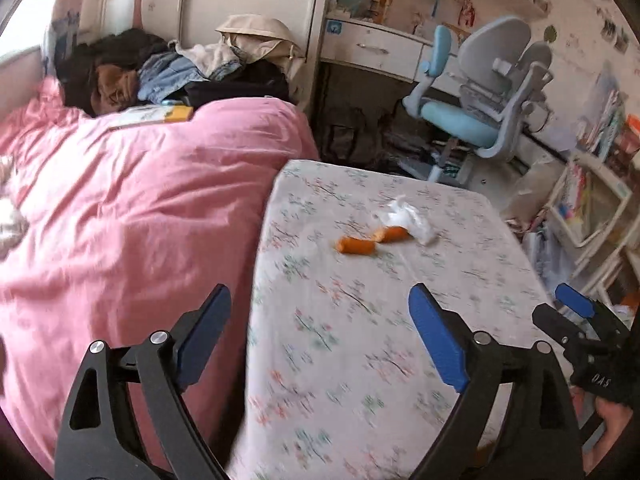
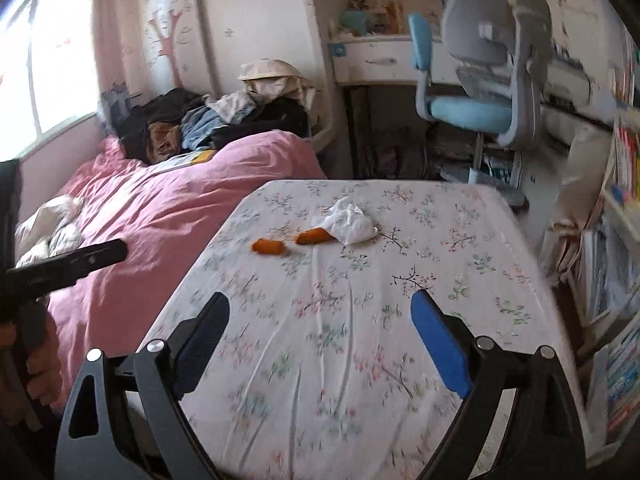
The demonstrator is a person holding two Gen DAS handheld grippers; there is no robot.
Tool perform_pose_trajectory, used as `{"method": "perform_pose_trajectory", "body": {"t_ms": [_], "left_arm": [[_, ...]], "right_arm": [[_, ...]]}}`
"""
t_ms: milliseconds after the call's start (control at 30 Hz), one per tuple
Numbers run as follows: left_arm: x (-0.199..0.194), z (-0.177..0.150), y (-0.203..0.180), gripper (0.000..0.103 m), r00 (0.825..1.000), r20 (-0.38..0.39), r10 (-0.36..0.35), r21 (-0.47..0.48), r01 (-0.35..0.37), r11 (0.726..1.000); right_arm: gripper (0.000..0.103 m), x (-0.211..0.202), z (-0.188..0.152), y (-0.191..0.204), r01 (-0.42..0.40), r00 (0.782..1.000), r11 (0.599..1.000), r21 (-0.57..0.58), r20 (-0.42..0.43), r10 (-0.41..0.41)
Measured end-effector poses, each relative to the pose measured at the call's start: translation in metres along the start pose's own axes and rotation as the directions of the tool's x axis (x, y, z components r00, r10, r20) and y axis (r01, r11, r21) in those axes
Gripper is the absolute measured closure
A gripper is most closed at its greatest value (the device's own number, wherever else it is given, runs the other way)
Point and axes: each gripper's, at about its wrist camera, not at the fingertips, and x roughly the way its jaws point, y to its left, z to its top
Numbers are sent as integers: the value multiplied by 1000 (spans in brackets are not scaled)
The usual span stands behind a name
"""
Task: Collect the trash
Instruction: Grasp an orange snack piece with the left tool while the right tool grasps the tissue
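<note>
Two orange scraps (image 1: 355,245) (image 1: 394,234) and a crumpled white tissue (image 1: 408,220) lie together on the floral bedsheet (image 1: 340,360). In the right wrist view the scraps (image 2: 267,246) (image 2: 314,236) sit left of the tissue (image 2: 352,222). My left gripper (image 1: 320,292) stands open and empty, well short of the trash. My right gripper (image 2: 320,298) is also open with nothing between its pads, hovering over the sheet nearer than the trash. The right gripper's fingers (image 1: 574,300) show at the left view's right edge.
A pink duvet (image 1: 132,220) covers the bed's left side, with piled clothes (image 1: 168,68) at its head. A blue-grey desk chair (image 1: 480,108) and a desk (image 1: 372,46) stand beyond the bed. Shelves with books (image 2: 616,240) line the right. A hand (image 2: 40,360) holds the left gripper.
</note>
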Motion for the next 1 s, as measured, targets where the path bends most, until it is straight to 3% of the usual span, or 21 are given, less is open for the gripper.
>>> {"method": "perform_pose_trajectory", "body": {"t_ms": [100,167,433,633,800,1000], "left_arm": [[15,5,9,16,999,-45,-9,-57,7,998],[17,4,10,16,999,-52,-16,-70,12,997],[25,-6,-1,16,997,-79,3,-13,-4,1000],[61,-1,4,16,991,-132,35,40,-30,999],[95,5,17,16,981,-195,23,12,-21,1000],[113,16,-9,16,985,-164,47,157,-21,987]], "right_arm": [[15,12,0,-9,-71,996,990,125,-43,76],[15,13,-1,-5,-96,994,988,123,-47,103],[15,14,-3,19,-56,996,996,-71,-75,50],[15,27,0,10,-18,995,995,-101,-95,8],[16,54,16,-11,12,995,995,-95,-97,-21],[26,100,32,-28,1,991,999,-46,-130,-7]]}}
